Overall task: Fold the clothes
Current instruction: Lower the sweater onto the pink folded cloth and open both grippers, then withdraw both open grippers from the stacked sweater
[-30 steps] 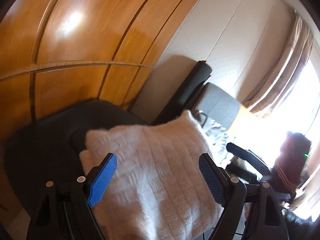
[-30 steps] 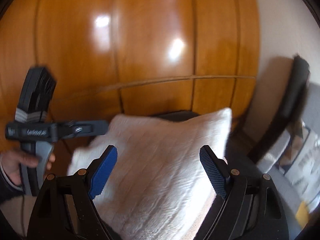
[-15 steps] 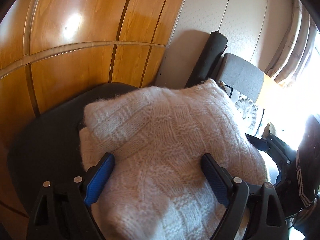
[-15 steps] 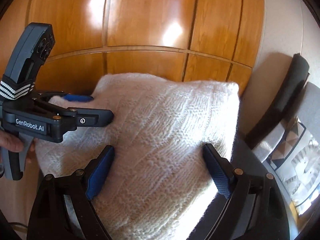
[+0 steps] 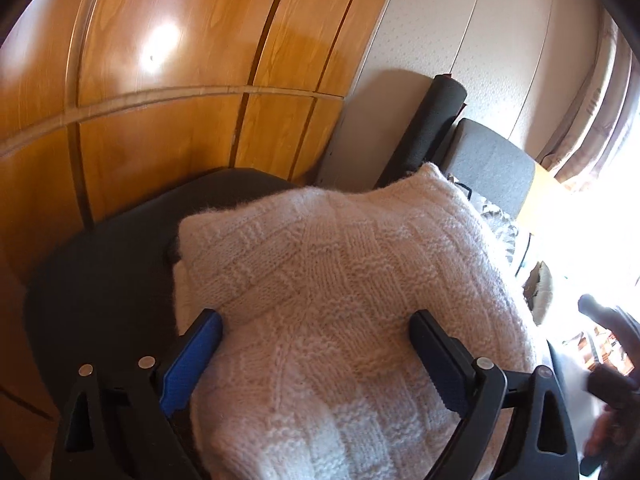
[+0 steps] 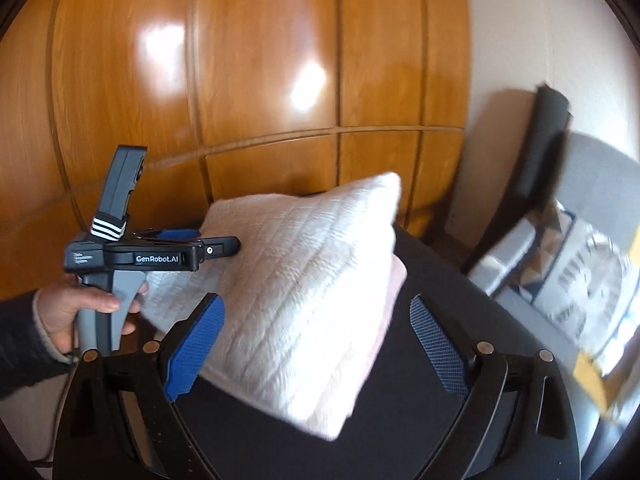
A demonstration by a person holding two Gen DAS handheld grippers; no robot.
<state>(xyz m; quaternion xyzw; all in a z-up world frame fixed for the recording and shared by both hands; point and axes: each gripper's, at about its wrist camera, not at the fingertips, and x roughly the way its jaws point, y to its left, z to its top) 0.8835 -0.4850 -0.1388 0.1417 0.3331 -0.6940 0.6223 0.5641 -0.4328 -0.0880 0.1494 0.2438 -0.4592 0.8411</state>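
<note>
A folded cream knit sweater [image 5: 340, 280] lies on a round dark seat [image 5: 100, 280]. My left gripper [image 5: 316, 348] straddles its near part. The jaws are opening wide, the knit bulges up between the blue pads [image 5: 192, 360], and they do not pinch it. In the right wrist view the same sweater [image 6: 300, 280] lies on the dark seat [image 6: 420, 420], and the left gripper [image 6: 216, 240] reaches over its left edge, held by a person's hand [image 6: 80, 312]. My right gripper [image 6: 316, 340] hangs back over the sweater's near corner, its jaws opening, with cloth by the left pad only.
Glossy wooden wardrobe doors [image 6: 260, 100] stand close behind the seat. A dark rolled mat [image 5: 436, 128] leans on the pale wall beside a grey chair back [image 5: 492, 168]. Curtains and a bright window [image 5: 600, 160] are at the right. Patterned cloth [image 6: 580, 272] lies on that chair.
The right gripper has drawn back and to the right, so the sweater now sits left of its jaws. Both grippers' jaws have spread wider. The left gripper has stayed low over the sweater.
</note>
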